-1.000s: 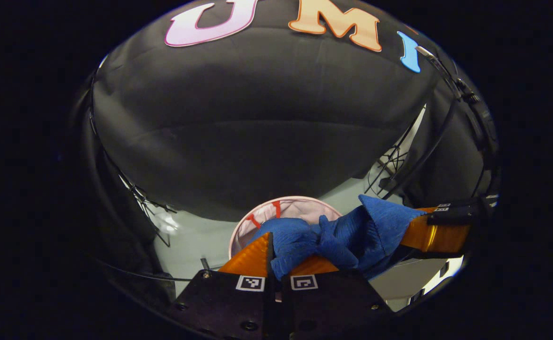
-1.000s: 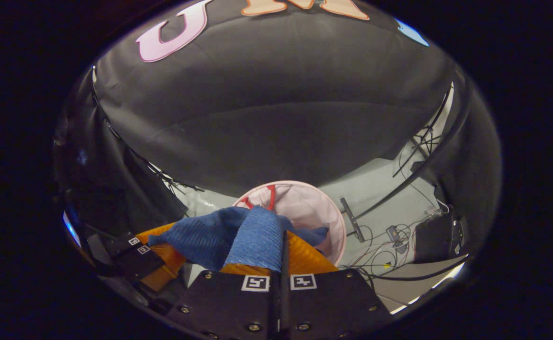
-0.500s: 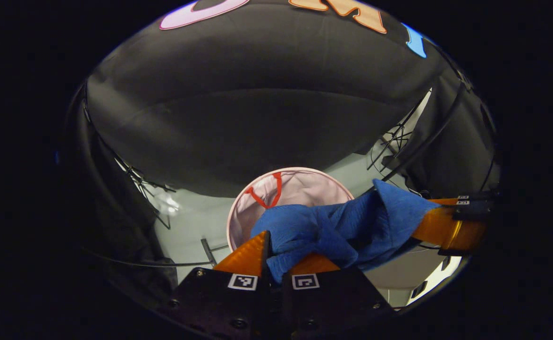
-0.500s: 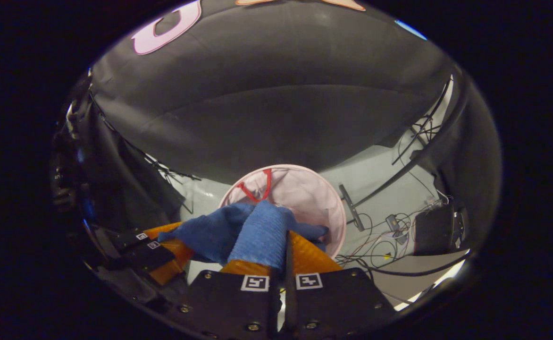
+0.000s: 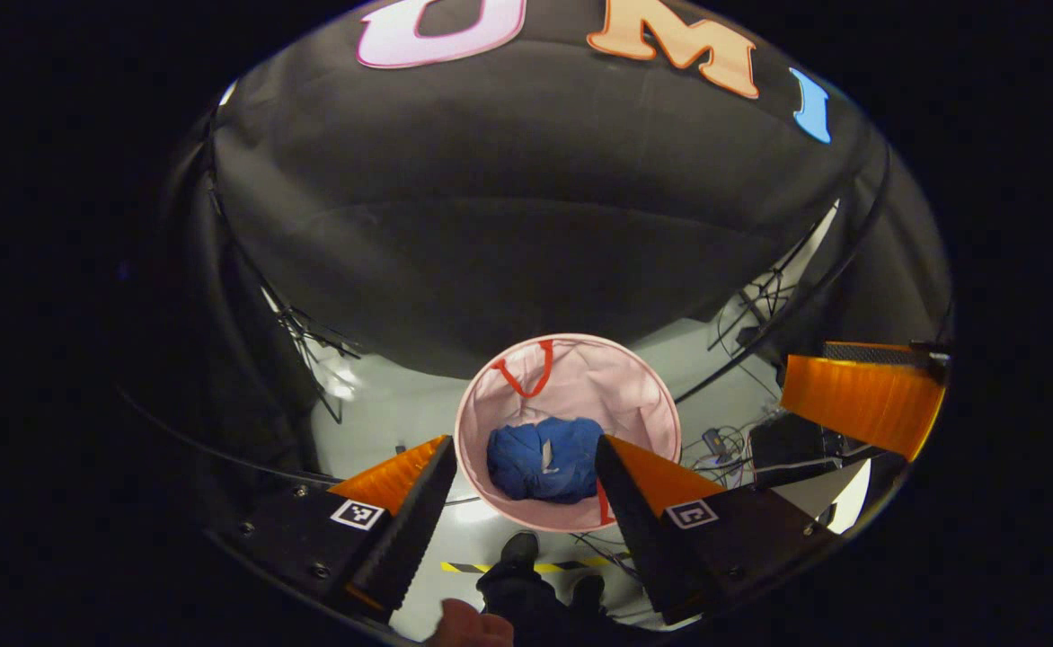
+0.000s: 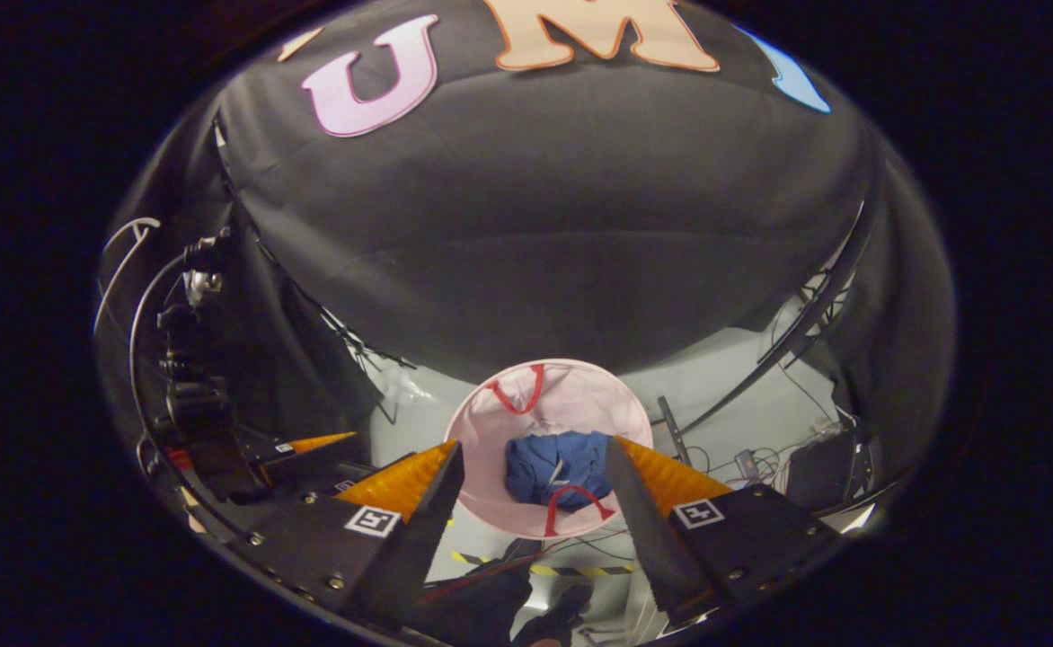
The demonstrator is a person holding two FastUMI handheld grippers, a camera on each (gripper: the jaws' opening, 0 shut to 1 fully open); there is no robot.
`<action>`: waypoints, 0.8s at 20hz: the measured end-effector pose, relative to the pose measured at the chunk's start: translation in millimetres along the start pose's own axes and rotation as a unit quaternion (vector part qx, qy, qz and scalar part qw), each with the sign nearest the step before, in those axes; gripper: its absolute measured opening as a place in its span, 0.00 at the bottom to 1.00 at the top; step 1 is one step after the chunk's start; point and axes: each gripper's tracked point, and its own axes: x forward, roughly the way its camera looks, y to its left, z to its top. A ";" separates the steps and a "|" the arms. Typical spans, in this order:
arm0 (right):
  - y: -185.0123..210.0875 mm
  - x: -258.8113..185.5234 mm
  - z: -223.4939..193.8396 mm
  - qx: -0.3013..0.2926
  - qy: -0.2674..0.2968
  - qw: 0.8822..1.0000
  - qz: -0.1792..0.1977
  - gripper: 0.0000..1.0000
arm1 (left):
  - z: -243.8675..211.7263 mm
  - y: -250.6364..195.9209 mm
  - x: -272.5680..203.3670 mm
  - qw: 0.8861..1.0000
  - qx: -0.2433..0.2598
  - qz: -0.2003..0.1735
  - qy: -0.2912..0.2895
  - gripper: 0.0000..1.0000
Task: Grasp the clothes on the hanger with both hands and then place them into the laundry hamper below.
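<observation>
Blue garment [image 5: 546,460], apparently one, inside one pink hamper [image 5: 643,395]

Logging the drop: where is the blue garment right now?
The crumpled blue garment lies inside the round pink fabric hamper on the floor, framed between the open left gripper fingers in the left gripper view.

Pale floor [image 5: 383,413] carries the pink hamper [image 5: 634,395] and loose cables [image 6: 742,463]

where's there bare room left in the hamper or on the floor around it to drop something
Inside the hamper, bare lining rings the blue garment, widest toward the far red handle. The pale floor left of the hamper is open. To its right, cables and a black box crowd the floor.
</observation>
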 end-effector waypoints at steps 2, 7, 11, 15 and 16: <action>2.6 -23.7 -5.3 -0.009 -0.012 1.000 0.004 1.00 | 1.4 1.3 -24.8 1.000 -0.005 0.012 -0.019 0.99; 7.4 -81.8 -20.5 -0.041 -0.061 0.997 0.020 1.00 | -6.2 0.6 -98.0 0.997 0.010 0.042 -0.066 0.98; 16.1 -117.1 -37.7 -0.033 -0.093 0.994 0.037 1.00 | -16.8 -2.6 -153.7 0.994 -0.013 0.054 -0.097 0.99; 28.9 -149.4 -44.0 -0.039 -0.123 0.990 0.052 1.00 | -16.6 23.2 -210.7 0.988 -0.013 0.084 -0.131 0.99; 33.5 -156.3 -43.3 -0.037 -0.132 0.989 0.055 1.00 | -17.8 25.2 -224.3 0.986 -0.014 0.086 -0.140 0.98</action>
